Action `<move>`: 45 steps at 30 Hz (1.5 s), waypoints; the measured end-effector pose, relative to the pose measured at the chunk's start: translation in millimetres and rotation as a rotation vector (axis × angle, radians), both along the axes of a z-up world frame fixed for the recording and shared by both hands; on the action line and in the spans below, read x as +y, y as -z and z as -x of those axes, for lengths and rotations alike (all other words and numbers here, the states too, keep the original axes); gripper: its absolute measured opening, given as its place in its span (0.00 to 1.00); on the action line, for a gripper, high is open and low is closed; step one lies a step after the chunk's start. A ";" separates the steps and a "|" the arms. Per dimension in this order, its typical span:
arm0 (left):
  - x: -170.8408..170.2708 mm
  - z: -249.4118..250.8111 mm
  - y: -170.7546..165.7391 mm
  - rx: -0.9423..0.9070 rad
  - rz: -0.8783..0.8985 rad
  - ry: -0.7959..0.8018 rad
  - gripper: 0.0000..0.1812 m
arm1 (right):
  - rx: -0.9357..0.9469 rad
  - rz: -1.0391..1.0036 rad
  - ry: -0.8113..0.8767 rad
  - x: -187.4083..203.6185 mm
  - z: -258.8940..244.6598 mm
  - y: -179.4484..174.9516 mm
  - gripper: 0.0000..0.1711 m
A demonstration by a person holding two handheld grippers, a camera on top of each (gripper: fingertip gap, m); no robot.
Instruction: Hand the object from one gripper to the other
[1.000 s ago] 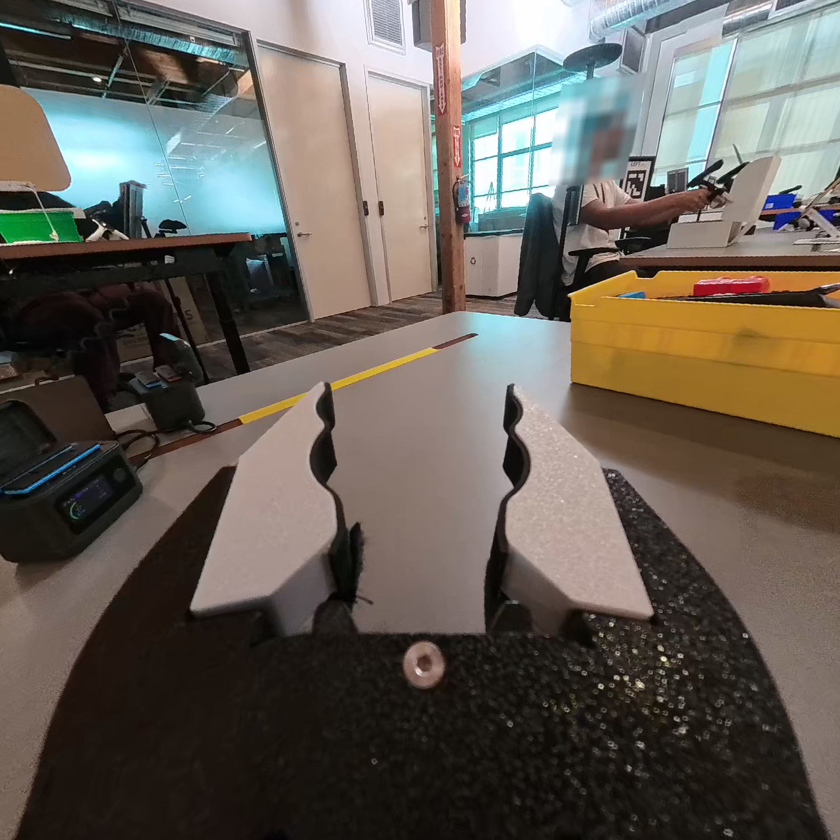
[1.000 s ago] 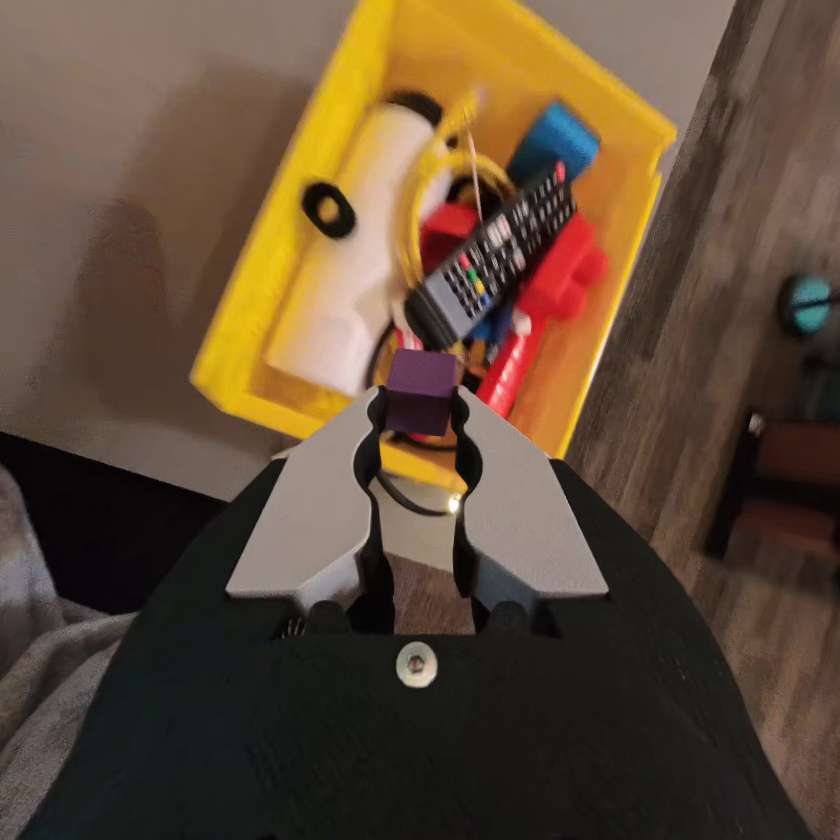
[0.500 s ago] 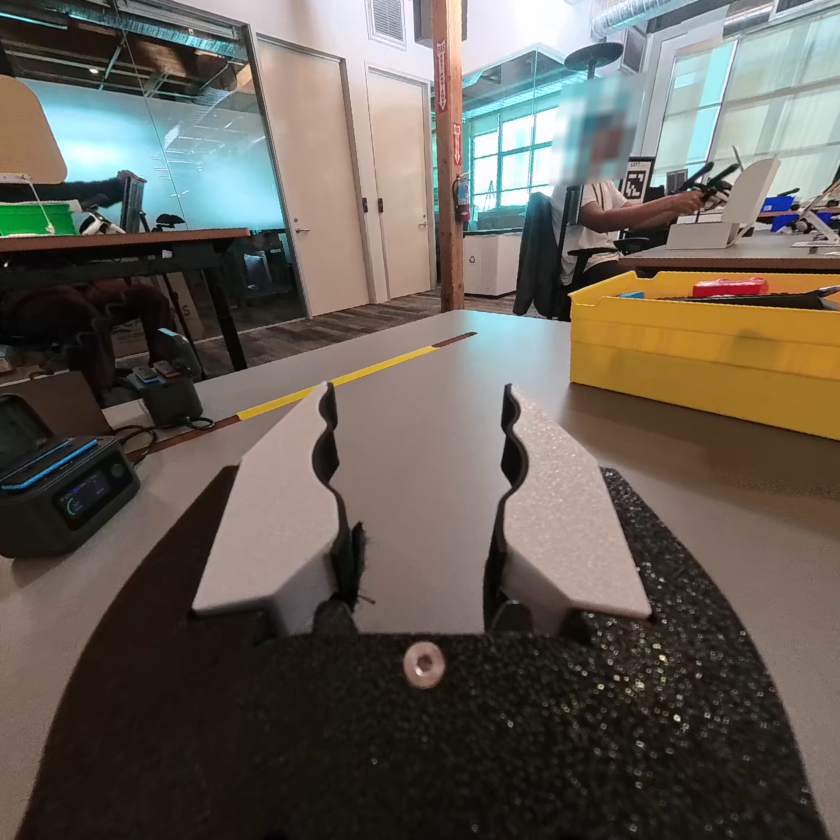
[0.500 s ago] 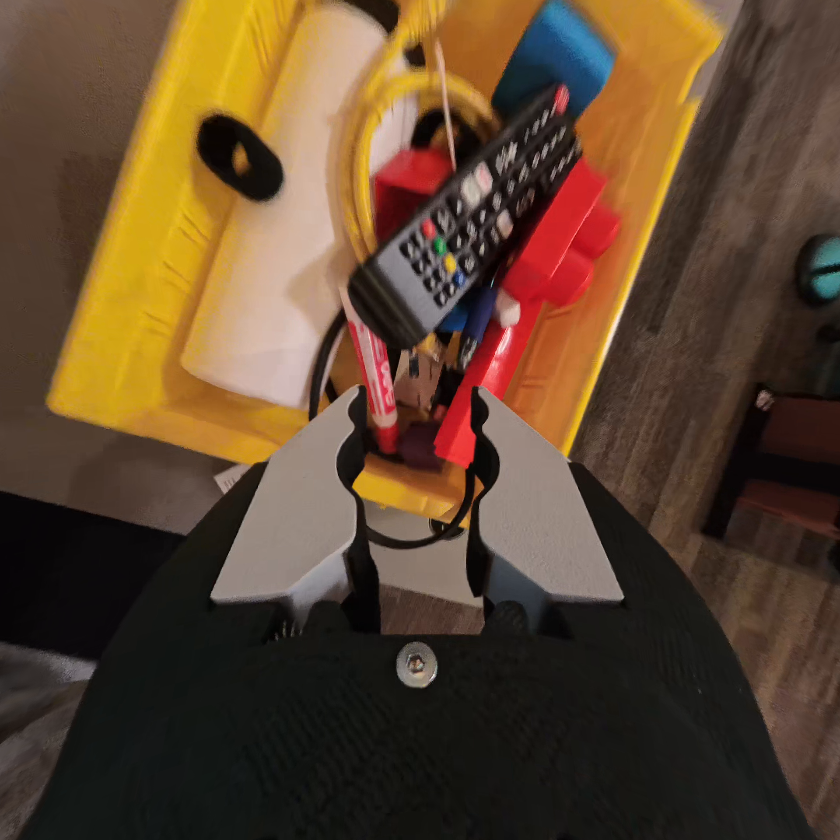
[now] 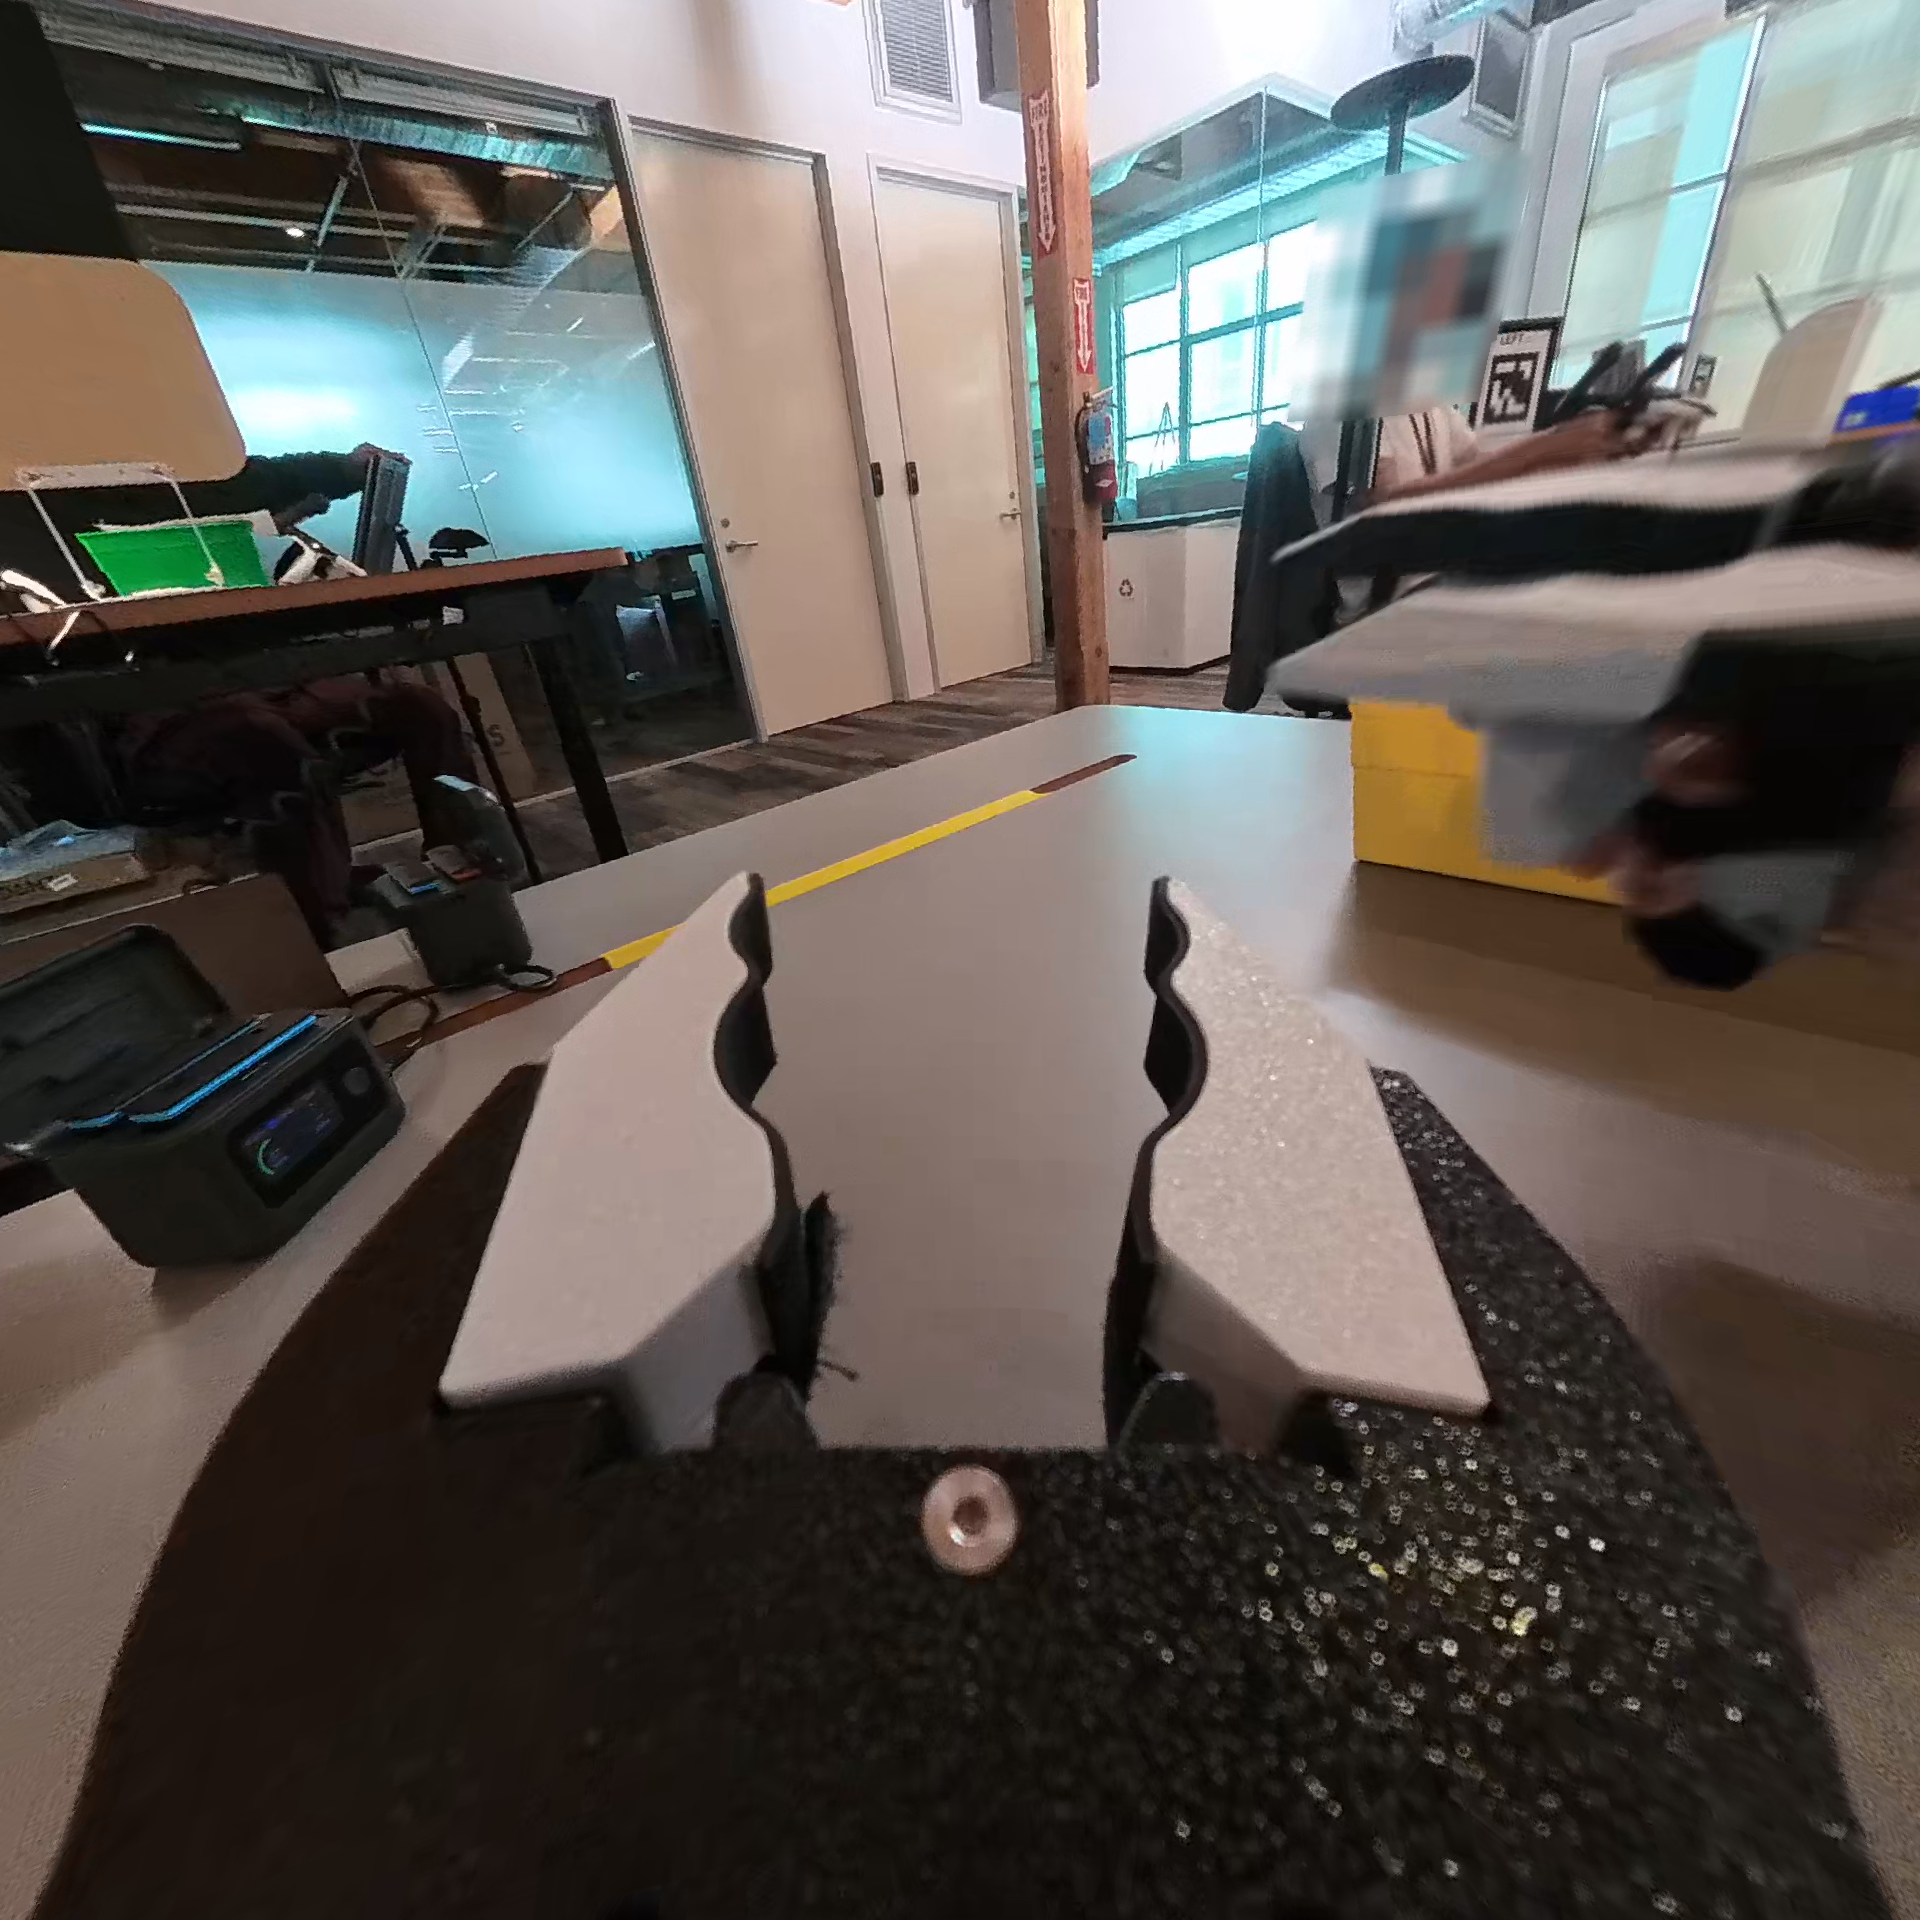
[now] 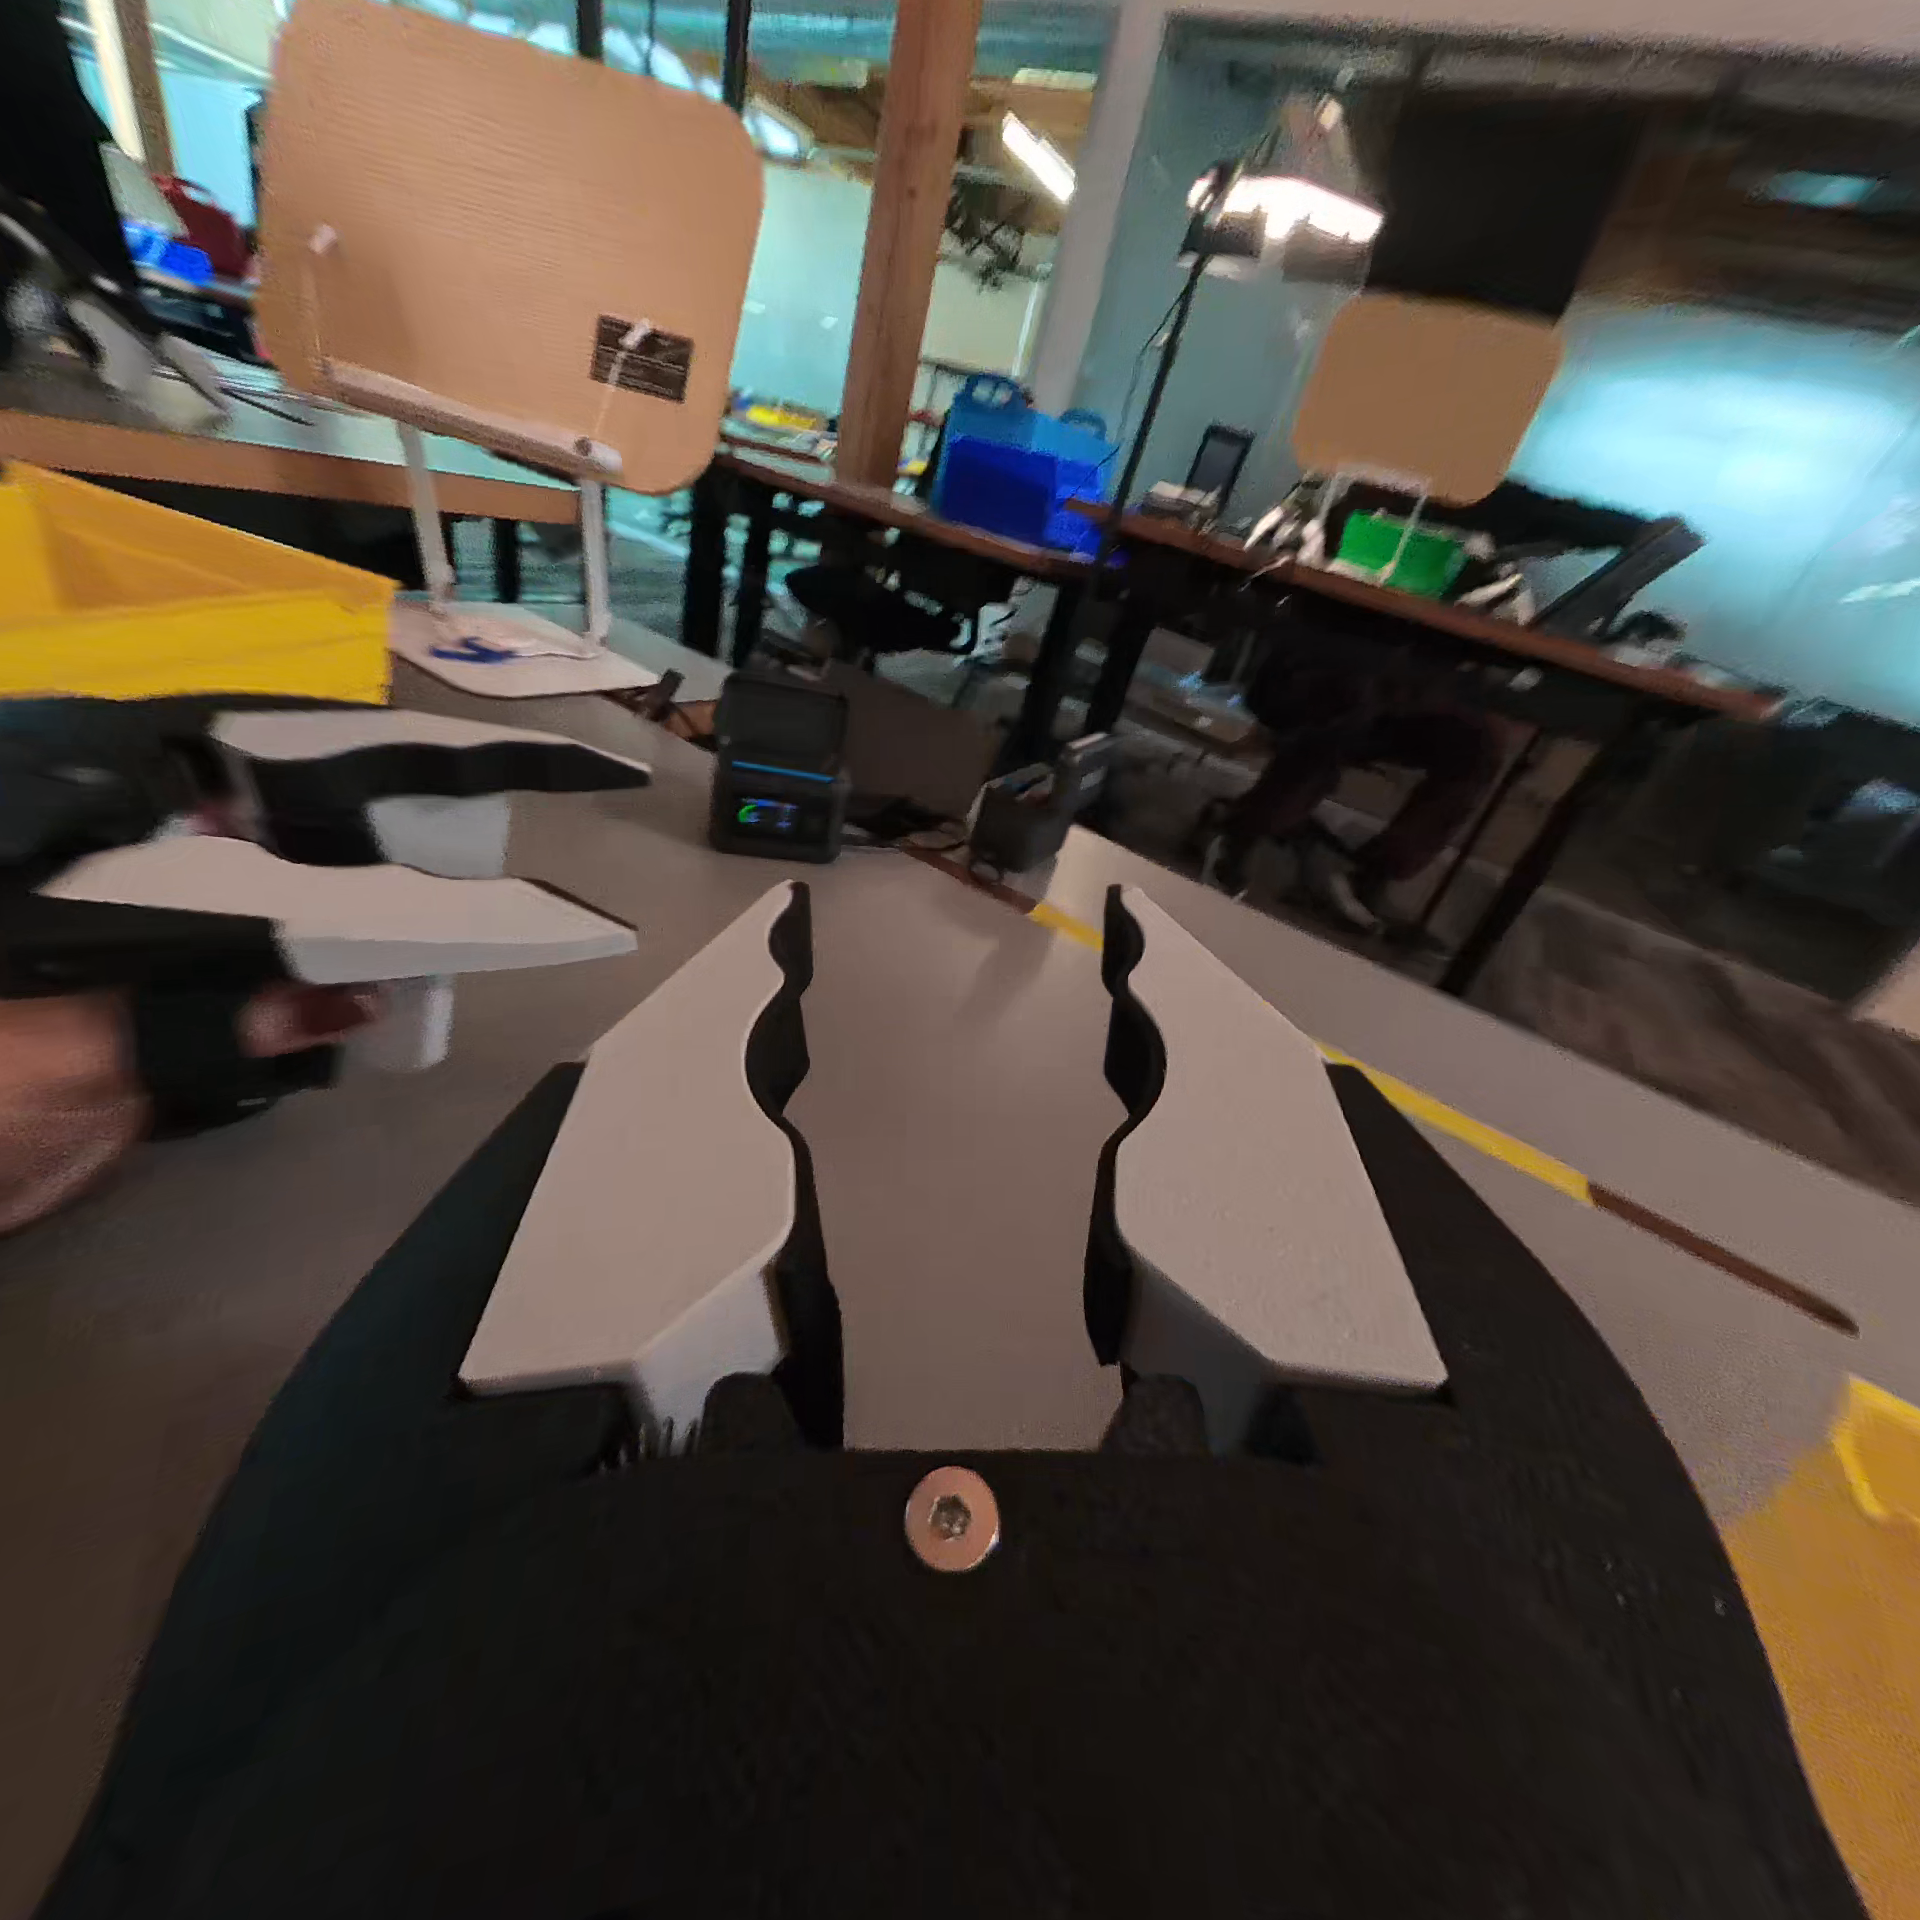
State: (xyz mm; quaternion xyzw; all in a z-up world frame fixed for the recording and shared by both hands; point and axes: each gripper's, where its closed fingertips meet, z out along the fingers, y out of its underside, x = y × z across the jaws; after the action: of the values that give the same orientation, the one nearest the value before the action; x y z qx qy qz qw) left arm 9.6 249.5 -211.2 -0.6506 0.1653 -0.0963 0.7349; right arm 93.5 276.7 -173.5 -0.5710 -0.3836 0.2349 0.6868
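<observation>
My left gripper (image 5: 956, 894) is open and empty, low over the grey table (image 5: 1039, 1039). My right gripper (image 6: 956, 894) is also open and empty, low over the same table. Each shows blurred in the other's view: the right gripper (image 5: 1278, 618) at the right of the left wrist view, turned on its side with jaws apart, and the left gripper (image 6: 636, 857) at the left of the right wrist view, jaws apart. The grippers are apart and nothing is between them. No purple cube is in view now.
A yellow bin (image 5: 1413, 800) stands behind the right gripper; it also shows in the right wrist view (image 6: 187, 623). A black power unit (image 5: 208, 1132) sits at the table's left edge. A yellow tape line (image 5: 914, 842) crosses the table. A cardboard panel on a stand (image 6: 499, 239) is beyond the bin.
My right gripper opened and let the purple cube go into the yellow bin, then swung from above the bin to low over the table. The left gripper has barely moved.
</observation>
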 end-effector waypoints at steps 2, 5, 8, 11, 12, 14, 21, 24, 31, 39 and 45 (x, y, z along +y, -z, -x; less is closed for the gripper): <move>-0.3 1.1 -0.9 -0.001 -0.005 -0.008 0.40 | 0.041 -0.090 0.042 12.7 14.2 7.3 0.32; -1.1 -0.5 -2.4 -0.008 -0.011 -0.004 0.40 | 0.098 -0.169 0.039 20.9 24.9 11.3 0.33; -1.4 -5.4 -3.6 -0.042 -0.006 0.030 0.41 | 0.076 -0.278 0.034 22.2 24.7 20.1 0.33; -1.7 -5.3 -6.6 -0.036 -0.035 0.018 0.41 | 0.074 -0.241 0.037 28.1 21.9 28.2 0.32; -1.3 -4.9 -7.8 -0.029 -0.047 0.010 0.40 | 0.096 -0.232 0.037 27.4 20.3 26.3 0.31; -0.1 -5.2 -7.5 -0.004 -0.057 -0.005 0.40 | 0.110 -0.248 0.030 23.7 19.9 22.2 0.29; 2.6 -12.4 -3.7 0.069 -0.054 -0.019 0.38 | 0.099 -0.297 0.002 17.7 26.9 17.4 0.27; 3.5 -12.0 -2.0 0.107 -0.057 -0.038 0.38 | 0.109 -0.287 0.004 19.1 25.3 17.4 0.27; 3.1 -4.9 -4.6 0.079 -0.064 -0.061 0.42 | 0.118 -0.270 -0.008 18.4 25.9 19.1 0.27; 3.0 0.7 -6.9 0.071 -0.076 -0.085 0.47 | 0.114 -0.284 -0.016 15.3 26.6 18.8 0.28; -0.2 -2.7 -5.2 0.083 -0.044 -0.072 0.45 | 0.114 -0.288 -0.015 15.0 26.0 18.8 0.28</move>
State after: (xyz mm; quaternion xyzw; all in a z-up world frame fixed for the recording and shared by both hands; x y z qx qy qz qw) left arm 12.4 249.3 -206.1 -0.6431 0.1742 -0.0391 0.7447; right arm 67.5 291.7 -192.3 -0.4496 -0.3778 0.2146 0.7805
